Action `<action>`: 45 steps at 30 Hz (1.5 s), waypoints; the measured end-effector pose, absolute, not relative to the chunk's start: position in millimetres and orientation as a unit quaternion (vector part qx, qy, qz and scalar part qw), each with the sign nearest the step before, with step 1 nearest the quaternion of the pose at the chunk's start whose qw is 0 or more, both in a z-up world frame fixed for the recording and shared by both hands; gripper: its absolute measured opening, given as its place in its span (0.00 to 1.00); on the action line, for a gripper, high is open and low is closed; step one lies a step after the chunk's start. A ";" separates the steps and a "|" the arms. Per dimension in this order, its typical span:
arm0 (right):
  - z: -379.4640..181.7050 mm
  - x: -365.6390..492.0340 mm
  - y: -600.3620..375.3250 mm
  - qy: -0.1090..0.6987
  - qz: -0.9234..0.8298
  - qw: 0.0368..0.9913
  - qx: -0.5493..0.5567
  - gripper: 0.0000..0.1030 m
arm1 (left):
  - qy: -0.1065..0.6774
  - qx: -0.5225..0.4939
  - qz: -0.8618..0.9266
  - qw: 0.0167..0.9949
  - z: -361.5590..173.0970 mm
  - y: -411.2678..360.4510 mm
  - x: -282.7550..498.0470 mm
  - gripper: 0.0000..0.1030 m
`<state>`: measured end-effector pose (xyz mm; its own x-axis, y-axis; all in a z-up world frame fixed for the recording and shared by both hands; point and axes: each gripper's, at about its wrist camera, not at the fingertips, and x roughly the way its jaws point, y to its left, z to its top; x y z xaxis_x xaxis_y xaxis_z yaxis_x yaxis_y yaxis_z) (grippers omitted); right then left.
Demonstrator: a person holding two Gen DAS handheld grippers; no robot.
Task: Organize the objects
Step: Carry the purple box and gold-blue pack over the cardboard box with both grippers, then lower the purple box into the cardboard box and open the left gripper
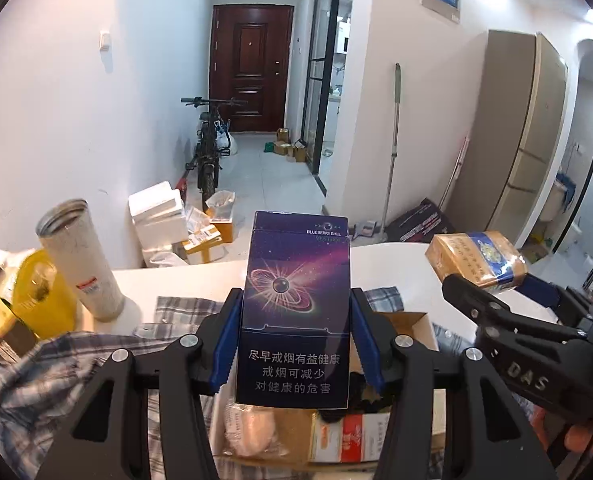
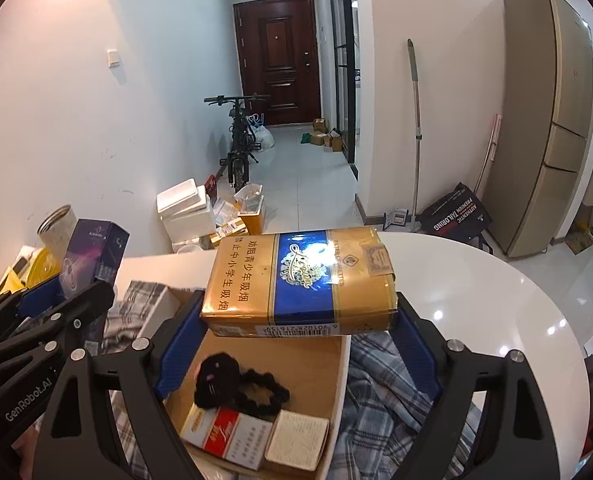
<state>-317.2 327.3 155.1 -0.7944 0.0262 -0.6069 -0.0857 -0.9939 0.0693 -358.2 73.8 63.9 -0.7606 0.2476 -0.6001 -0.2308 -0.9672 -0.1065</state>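
Bare white tabletop lies open at right; tumbler and clutter crowd the left.

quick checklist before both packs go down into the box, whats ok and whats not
1. Left gripper clamped on the purple pack, upright between its pads: ok.
2. Right gripper clamped on the gold and blue pack, held sideways: ok.
3. Cardboard box open below the right gripper: ok.
4. Free floor in the box: partly taken by the black hair tie, the red and white pack and a small beige packet; bare space at the far end: ok.
5. Plaid cloth lies outside the box opening: ok.
6. Room under the left gripper for the purple pack: cannot tell.
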 end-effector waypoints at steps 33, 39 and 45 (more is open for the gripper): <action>89.6 -342.5 348.0 0.069 0.922 0.020 -0.380 0.84 | 0.017 -0.418 0.902 0.104 -66.9 90.4 -417.9 0.52; 88.0 -342.6 349.5 0.073 0.921 0.017 -0.382 0.84 | 0.017 -0.420 0.902 0.100 -64.8 89.4 -416.4 0.52; 88.9 -340.4 350.6 0.099 0.920 -0.006 -0.378 0.84 | -0.021 -0.365 0.924 0.107 -24.5 75.6 -395.4 0.90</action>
<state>-340.4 350.6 88.9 -0.7141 -0.0852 -0.6949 -0.0638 -0.9805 0.1858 -395.4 75.6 -24.5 -0.7103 0.2125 -0.6711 -0.1817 -0.9764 -0.1168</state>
